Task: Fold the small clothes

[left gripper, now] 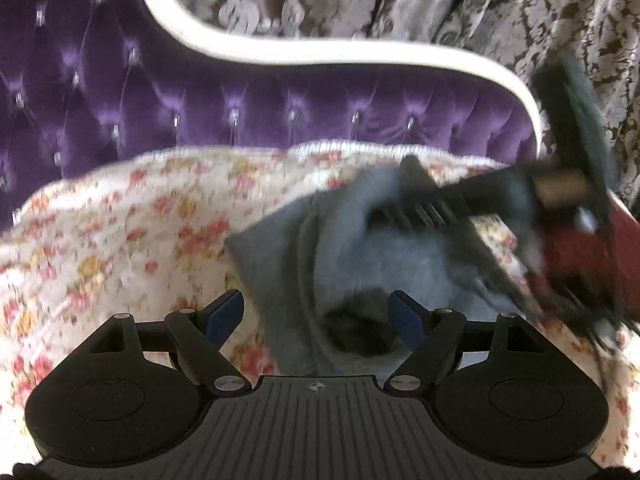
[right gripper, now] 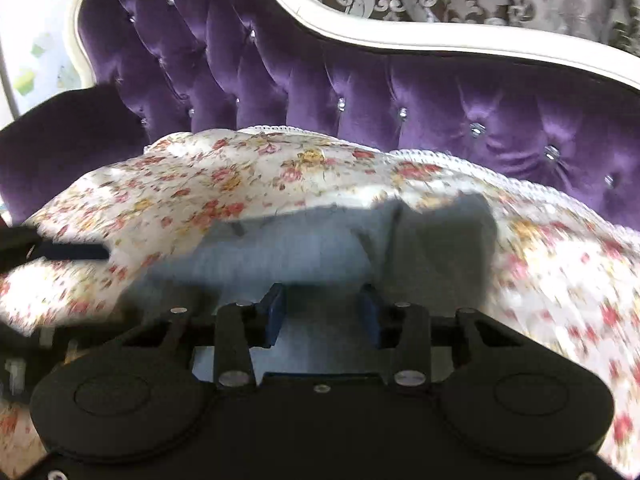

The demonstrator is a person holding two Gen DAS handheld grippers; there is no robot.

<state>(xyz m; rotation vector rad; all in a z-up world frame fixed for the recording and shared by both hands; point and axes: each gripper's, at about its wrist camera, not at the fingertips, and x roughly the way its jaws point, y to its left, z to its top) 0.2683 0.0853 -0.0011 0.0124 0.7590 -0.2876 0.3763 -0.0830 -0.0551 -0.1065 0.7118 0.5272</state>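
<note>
Cloth (left gripper: pixel 340 256), grey and rumpled, lies on a flowery cover (left gripper: pixel 120 216) by a purple sofa back (left gripper: pixel 280 120). Left gripper (left gripper: pixel 318 312) has its fingers (left gripper: pixel 226 312) spread wide, cloth between them, untouched. Right gripper (right gripper: pixel 322 312) is also spread, cloth just past its fingers (right gripper: pixel 274 314). No writing shows.
</note>
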